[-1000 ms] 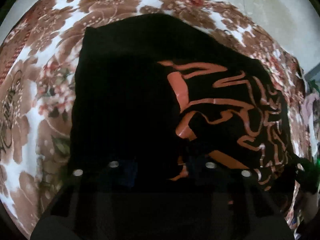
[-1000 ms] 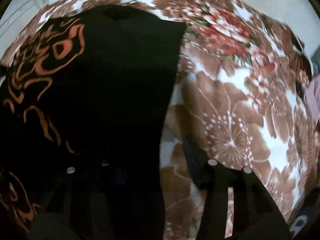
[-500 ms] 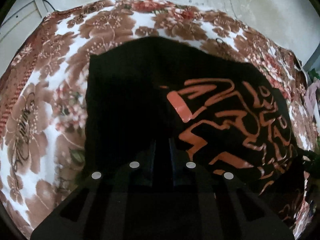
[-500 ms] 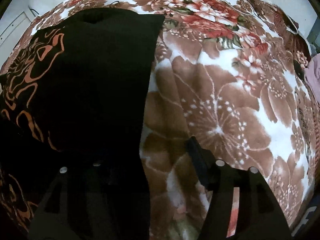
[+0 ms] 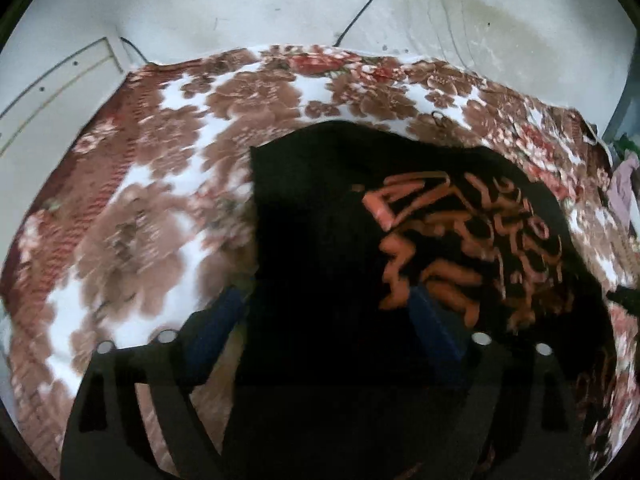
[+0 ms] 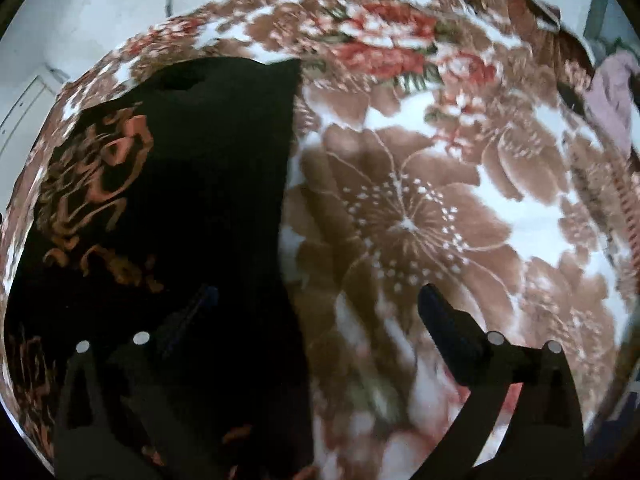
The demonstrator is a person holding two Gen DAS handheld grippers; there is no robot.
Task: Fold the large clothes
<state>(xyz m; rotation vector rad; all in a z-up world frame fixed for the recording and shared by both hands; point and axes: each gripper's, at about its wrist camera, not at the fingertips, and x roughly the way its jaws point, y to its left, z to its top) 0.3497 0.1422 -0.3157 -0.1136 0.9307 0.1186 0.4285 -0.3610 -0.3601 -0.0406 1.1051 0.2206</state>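
A black garment with an orange print lies folded flat on a brown and white floral blanket. My left gripper hovers above its near left edge. Its jaws are opening wide and nothing is pressed between them; one finger is over the blanket, the other over the print. In the right wrist view the same garment fills the left side. My right gripper straddles its right edge from above with jaws opening and pads clear of the cloth. The picture is blurred by motion.
The blanket spreads well beyond the garment on both sides. A pale wall with a dark cable stands behind, and a white panel at the far left. Pinkish clothes are heaped at the right edge.
The left jaws went from shut to spread wide, and the right jaws widened. Both grippers pulled up and back, so more blanket and wall show. The garment stays flat.
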